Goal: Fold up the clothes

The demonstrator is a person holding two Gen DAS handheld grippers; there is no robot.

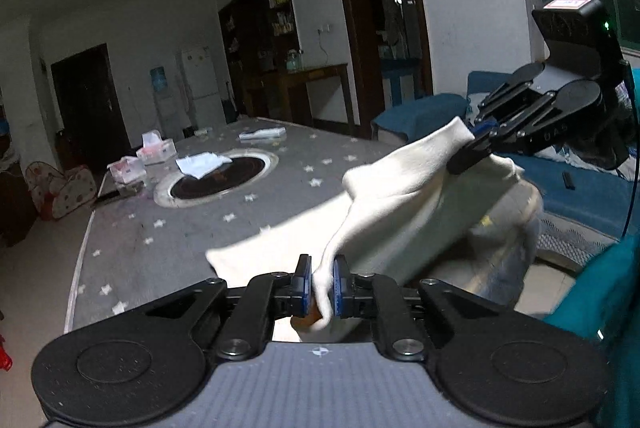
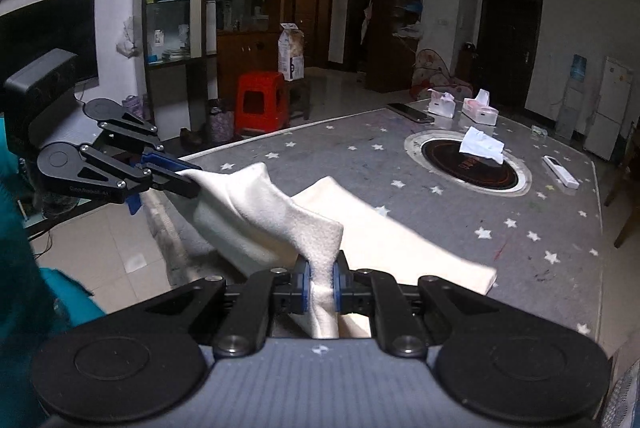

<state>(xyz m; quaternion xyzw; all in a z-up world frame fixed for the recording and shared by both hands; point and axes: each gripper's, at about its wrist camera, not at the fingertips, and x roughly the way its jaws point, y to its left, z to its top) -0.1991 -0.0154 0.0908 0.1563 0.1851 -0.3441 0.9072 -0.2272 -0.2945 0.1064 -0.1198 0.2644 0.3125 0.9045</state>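
A white cloth garment [image 1: 400, 196] hangs between both grippers above the near edge of the grey star-patterned table [image 1: 240, 224]. My left gripper [image 1: 322, 282] is shut on one corner of it. My right gripper [image 2: 320, 284] is shut on another corner. In the left wrist view the right gripper [image 1: 466, 158] shows at the right, pinching the cloth. In the right wrist view the left gripper [image 2: 188, 184] shows at the left, pinching the cloth [image 2: 280, 216]. The far part of the cloth lies on the table [image 2: 440, 212].
A round dark hotplate [image 2: 468, 164] sits in the table's middle with a white tissue [image 2: 482, 146] on it. Tissue boxes [image 2: 480, 110], a remote [image 2: 560, 172] and a phone [image 2: 410, 112] lie beyond. A blue sofa [image 1: 580, 184] stands to the right, a red stool [image 2: 262, 100] on the floor.
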